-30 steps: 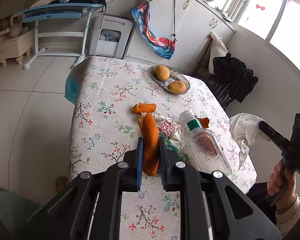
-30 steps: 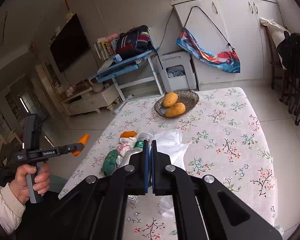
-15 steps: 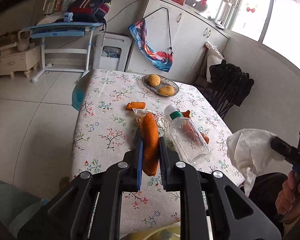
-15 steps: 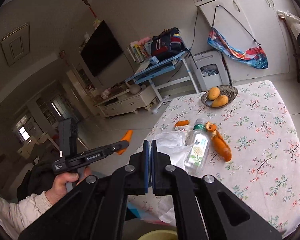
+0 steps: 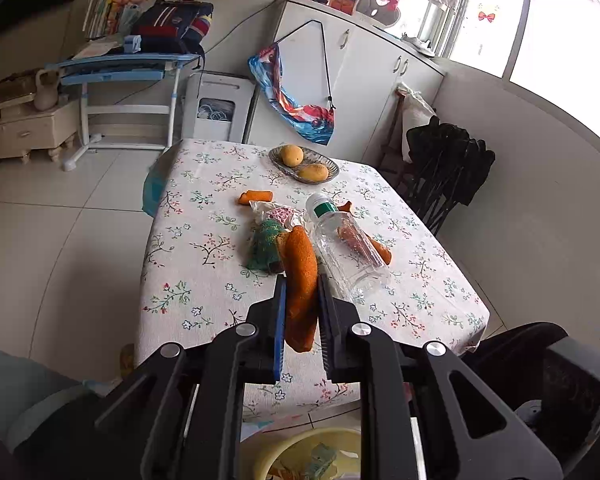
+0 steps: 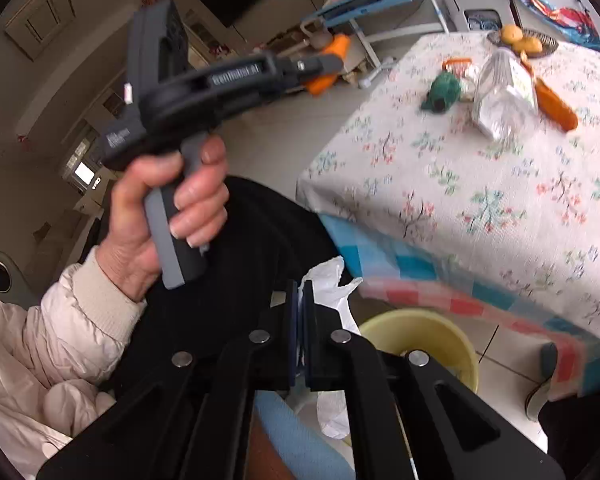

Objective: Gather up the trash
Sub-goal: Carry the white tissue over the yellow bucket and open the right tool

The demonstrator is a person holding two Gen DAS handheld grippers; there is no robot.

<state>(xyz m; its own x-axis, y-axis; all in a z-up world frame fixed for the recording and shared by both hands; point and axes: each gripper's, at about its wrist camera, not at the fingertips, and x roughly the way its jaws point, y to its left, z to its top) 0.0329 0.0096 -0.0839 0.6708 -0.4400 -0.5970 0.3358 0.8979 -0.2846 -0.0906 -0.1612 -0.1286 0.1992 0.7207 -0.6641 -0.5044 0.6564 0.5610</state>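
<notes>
My left gripper (image 5: 301,286) is shut on an orange peel strip (image 5: 299,276), held in the air off the table's near edge. It also shows in the right wrist view (image 6: 332,54). My right gripper (image 6: 301,290) is shut on a white tissue (image 6: 332,284), low beside a yellow bin (image 6: 420,330). The bin also shows in the left wrist view (image 5: 296,448) with scraps inside. On the floral table (image 5: 192,248) lie a clear plastic bottle (image 5: 346,246), a green wrapper (image 5: 265,246), a pink wrapper (image 5: 280,214) and more orange peel (image 5: 255,197).
A metal dish (image 5: 332,166) with two mangoes (image 5: 292,155) stands at the table's far end. A dark chair (image 5: 448,172) stands to the table's right. A blue desk (image 5: 128,72) and white cabinets (image 5: 364,76) lie beyond. My dark-clothed lap (image 6: 236,264) is beside the bin.
Both grippers have drawn back from the table toward me. The right one has dropped with the tissue down beside the yellow bin. The left still holds the peel.
</notes>
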